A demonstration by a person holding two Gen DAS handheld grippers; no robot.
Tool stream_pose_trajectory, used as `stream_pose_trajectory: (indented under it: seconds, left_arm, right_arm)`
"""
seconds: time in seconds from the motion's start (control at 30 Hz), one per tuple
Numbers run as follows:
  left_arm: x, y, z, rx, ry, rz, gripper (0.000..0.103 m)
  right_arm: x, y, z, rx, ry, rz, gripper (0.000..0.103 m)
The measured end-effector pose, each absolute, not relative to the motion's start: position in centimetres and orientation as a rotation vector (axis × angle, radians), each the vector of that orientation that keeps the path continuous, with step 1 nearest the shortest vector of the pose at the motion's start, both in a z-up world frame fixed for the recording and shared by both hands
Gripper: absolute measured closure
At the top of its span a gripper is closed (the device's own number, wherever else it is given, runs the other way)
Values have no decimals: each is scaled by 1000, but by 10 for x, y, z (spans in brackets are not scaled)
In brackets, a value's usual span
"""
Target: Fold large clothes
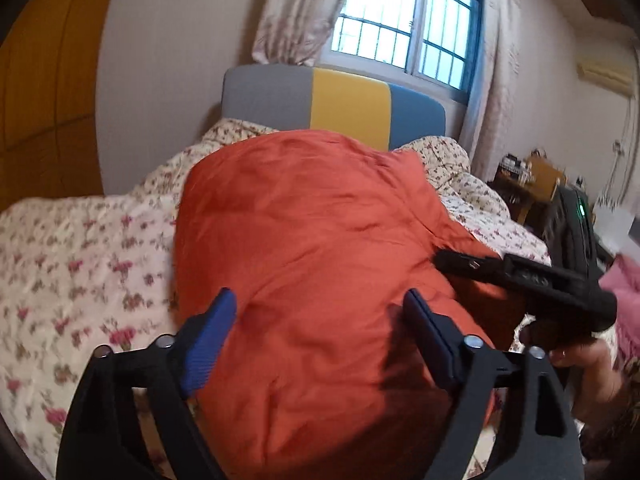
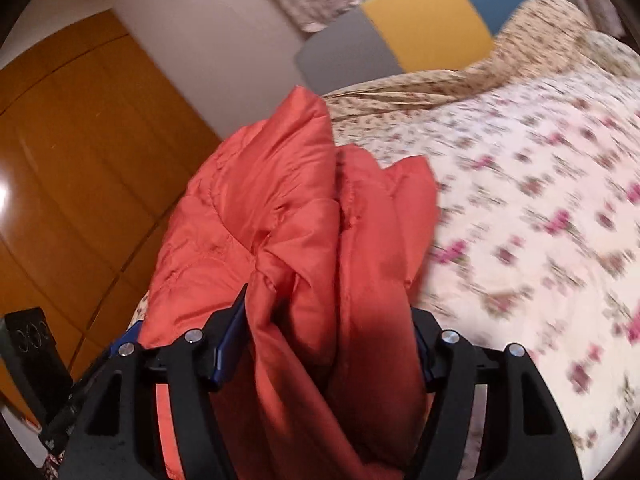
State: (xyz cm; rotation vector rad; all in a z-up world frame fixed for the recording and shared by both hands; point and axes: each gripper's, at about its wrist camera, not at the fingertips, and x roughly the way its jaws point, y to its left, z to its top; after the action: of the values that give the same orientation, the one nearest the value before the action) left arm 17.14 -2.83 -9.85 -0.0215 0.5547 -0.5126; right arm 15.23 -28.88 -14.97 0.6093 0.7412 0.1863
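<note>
An orange padded jacket point(image 1: 304, 232) lies bunched on the floral bed point(image 1: 80, 264). In the left wrist view my left gripper point(image 1: 322, 316) stands open and wide. The jacket's near end bulges up between its blue pads point(image 1: 208, 344), and I see no pinch on the cloth. A person's hand holds my right gripper point(image 1: 452, 264) at the jacket's right edge. In the right wrist view a thick fold of the jacket point(image 2: 304, 216) fills the gap of the right gripper point(image 2: 328, 320). The cloth lies against the left blue pad point(image 2: 230, 336) and covers most of the right one.
A grey, yellow and blue headboard point(image 1: 336, 100) stands under a barred window point(image 1: 404, 20) with curtains. Wooden wardrobe doors point(image 2: 80, 160) rise to the left of the bed. Rumpled floral bedding point(image 2: 540, 32) is heaped near the headboard. Cluttered furniture point(image 1: 532, 176) stands on the right.
</note>
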Motion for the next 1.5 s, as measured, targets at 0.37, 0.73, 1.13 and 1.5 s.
stream_pose_trajectory:
  seconds: [0.37, 0.73, 1.13, 1.5]
  left_arm:
    - [206, -14, -75, -204, 648, -368, 3]
    - [304, -56, -65, -64, 734, -183, 3]
    - [332, -77, -110, -68, 766, -177, 3]
    - [335, -95, -125, 19, 735, -105, 3]
  right_arm:
    - [139, -290, -60, 363, 575, -78, 27]
    - [280, -242, -86, 267, 756, -29, 29]
    - [295, -263, -160, 279, 841, -70, 29]
    - [300, -272, -181, 325, 856, -68, 29]
